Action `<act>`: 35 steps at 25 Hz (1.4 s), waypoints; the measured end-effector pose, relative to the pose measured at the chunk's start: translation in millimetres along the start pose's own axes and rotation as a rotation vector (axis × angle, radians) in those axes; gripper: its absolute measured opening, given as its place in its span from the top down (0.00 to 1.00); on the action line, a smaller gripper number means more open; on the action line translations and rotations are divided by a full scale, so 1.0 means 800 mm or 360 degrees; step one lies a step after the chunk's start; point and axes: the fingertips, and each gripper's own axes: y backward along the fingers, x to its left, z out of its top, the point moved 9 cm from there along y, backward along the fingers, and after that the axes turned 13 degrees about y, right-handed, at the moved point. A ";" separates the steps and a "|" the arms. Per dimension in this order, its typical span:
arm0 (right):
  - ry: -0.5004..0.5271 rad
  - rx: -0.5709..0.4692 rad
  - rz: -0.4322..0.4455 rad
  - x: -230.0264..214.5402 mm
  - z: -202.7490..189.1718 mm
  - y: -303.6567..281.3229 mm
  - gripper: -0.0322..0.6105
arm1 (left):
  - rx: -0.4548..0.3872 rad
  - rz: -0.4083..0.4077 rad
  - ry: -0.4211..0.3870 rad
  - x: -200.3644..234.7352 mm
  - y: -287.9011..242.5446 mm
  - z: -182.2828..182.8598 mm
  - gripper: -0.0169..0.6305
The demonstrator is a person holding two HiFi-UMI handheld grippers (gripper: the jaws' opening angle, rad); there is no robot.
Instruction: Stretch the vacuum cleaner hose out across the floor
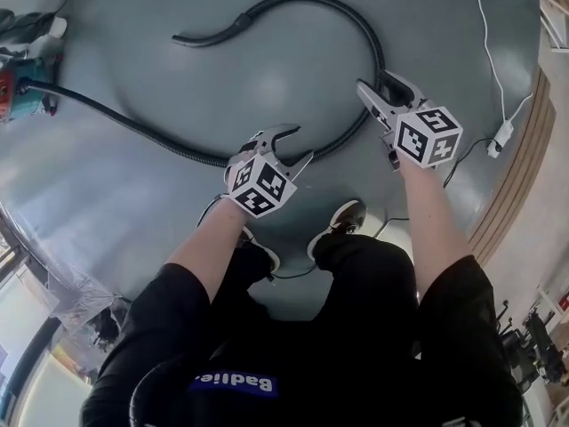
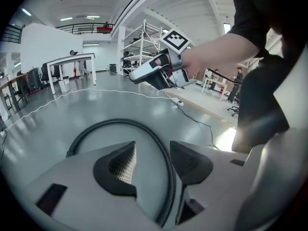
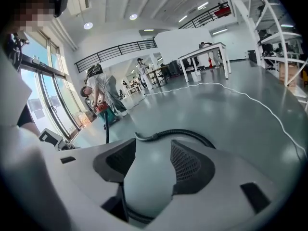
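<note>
Hose (image 1: pixel 377 52) lies in a hook — nozzle end (image 1: pixel 191 38) pointing left, head view.

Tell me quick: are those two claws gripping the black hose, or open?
Left claw: open; the vacuum cleaner hose runs between its jaws, not squeezed.
Right claw: open, down at the hose, not gripping it.

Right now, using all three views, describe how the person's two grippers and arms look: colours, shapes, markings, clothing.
Both the left gripper and right gripper are light grey plastic with curved, claw-like jaws lined with black textured pads. Each carries a white cube printed with black square markers. Neither has a cable. The person wears a black short-sleeved top, forearms bare.
</note>
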 end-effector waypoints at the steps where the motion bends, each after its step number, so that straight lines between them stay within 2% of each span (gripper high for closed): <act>1: 0.0015 0.0026 -0.0004 -0.010 -0.016 -0.011 0.61 | 0.0008 -0.0002 -0.0014 0.004 -0.018 -0.014 0.65; 6: 0.0065 0.0188 -0.0076 -0.068 -0.096 -0.051 0.58 | 0.0105 -0.0012 -0.0063 0.008 -0.098 -0.093 0.60; 11: -0.0204 0.0388 -0.0229 -0.142 -0.198 -0.082 0.54 | 0.0202 -0.0056 -0.0145 0.002 -0.163 -0.158 0.58; 15: -0.0207 0.0627 -0.0288 -0.169 -0.253 -0.092 0.52 | 0.0370 -0.0121 -0.0229 -0.018 -0.206 -0.205 0.57; 18: -0.0275 0.0652 -0.0346 -0.184 -0.264 -0.091 0.52 | 0.0509 -0.0164 -0.0358 -0.034 -0.236 -0.235 0.57; 21: -0.0306 0.0659 -0.0390 -0.190 -0.268 -0.088 0.52 | 0.0639 -0.0146 -0.0516 -0.042 -0.258 -0.261 0.57; 26: -0.0290 0.0665 -0.0390 -0.183 -0.259 -0.088 0.52 | 0.0811 -0.0172 -0.0634 -0.036 -0.278 -0.284 0.59; 31: -0.0292 0.0645 -0.0363 -0.161 -0.250 -0.082 0.52 | 0.0847 -0.0217 -0.0582 -0.036 -0.277 -0.282 0.64; 35: -0.0327 0.0683 -0.0433 -0.165 -0.250 -0.069 0.52 | 0.0794 -0.0296 -0.0514 -0.037 -0.248 -0.242 0.66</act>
